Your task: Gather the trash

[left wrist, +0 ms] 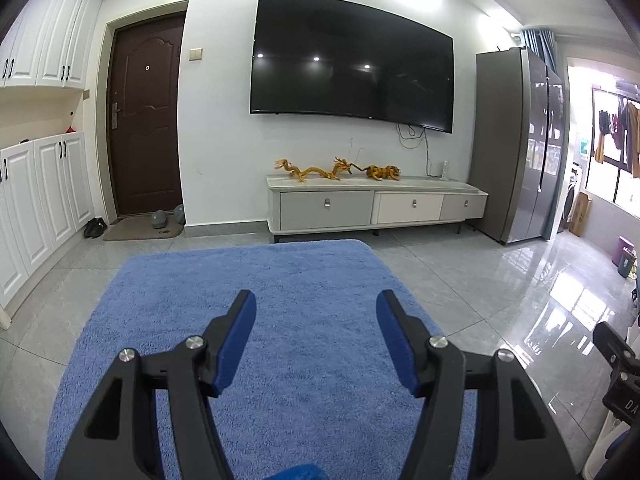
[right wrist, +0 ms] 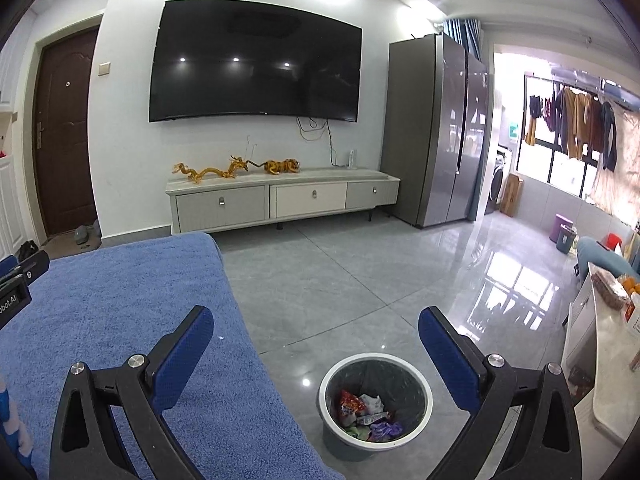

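— While both tools sit closest to the lenses, how do they stand, and how many are there?

— Two. The left tool (left wrist: pixel 316 302) has its two blue-padded fingers apart with nothing between them, over the shaggy blue towel-covered bench (left wrist: pixel 280 280). The right tool (right wrist: pixel 316 320) is spread wide, also empty, above the grey tiled floor (right wrist: pixel 340 272). A black edge of the left tool shows at the left border of the right wrist view, cut off; only part of its white lettering can be read.

— And the trash?

— One round grey waste bin with a dark liner (right wrist: pixel 332 376) stands on the floor just beside the bench's right edge, below and between the right tool's fingers. Inside lie crumpled wrappers (right wrist: pixel 366 414): red, white, purple, green. I cannot count them, as they overlap.

— Farther off?

— One low white TV cabinet (left wrist: pixel 376 206) with three drawers against the wall. On it lie golden figurines (left wrist: pixel 308 170); two dragons and one tiger, as far as I can tell at that size. Above hangs one black wall television (left wrist: pixel 352 60), then one tall grey refrigerator (left wrist: pixel 516 140) to its right, and one dark brown door (left wrist: pixel 146 120) to its left.

— Anything hard to make out?

— Items on the white counter (right wrist: pixel 608 344) at the right border are cut off and blurred. Two small bins (right wrist: pixel 564 232) stand far back by the balcony, beneath hanging clothes (right wrist: pixel 576 120).
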`<state>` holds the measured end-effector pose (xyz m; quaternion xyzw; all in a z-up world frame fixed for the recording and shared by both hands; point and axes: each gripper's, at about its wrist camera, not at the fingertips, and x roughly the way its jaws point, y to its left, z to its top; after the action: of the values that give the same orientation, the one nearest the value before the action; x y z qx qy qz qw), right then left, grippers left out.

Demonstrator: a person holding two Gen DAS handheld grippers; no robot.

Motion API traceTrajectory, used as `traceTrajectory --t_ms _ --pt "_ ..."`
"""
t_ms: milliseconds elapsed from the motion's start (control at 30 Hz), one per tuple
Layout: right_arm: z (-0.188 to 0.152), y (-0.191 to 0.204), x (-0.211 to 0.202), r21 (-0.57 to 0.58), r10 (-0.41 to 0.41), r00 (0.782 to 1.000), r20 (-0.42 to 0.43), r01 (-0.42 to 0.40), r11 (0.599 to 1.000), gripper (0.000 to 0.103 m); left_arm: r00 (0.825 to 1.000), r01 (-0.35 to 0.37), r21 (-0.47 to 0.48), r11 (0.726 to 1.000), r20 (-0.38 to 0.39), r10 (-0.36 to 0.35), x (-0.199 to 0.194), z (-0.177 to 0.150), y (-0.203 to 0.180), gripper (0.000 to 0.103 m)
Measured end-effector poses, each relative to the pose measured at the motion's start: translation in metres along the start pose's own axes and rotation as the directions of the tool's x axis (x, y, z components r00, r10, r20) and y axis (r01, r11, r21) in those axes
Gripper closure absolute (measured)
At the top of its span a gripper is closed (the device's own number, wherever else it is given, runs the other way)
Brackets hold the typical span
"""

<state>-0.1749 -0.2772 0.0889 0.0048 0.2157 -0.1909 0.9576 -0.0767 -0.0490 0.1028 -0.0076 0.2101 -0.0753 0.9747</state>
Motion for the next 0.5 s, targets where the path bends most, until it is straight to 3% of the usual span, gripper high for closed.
traceTrajectory --t_ms 500 --pt "-0.003 0.013 -0.010 -0.024 0.002 0.999 0.042 -0.001 1.000 0.000 1.000 0.012 -0.019 1.000 -0.003 -0.012 -0.002 -0.002 0.010 0.041"
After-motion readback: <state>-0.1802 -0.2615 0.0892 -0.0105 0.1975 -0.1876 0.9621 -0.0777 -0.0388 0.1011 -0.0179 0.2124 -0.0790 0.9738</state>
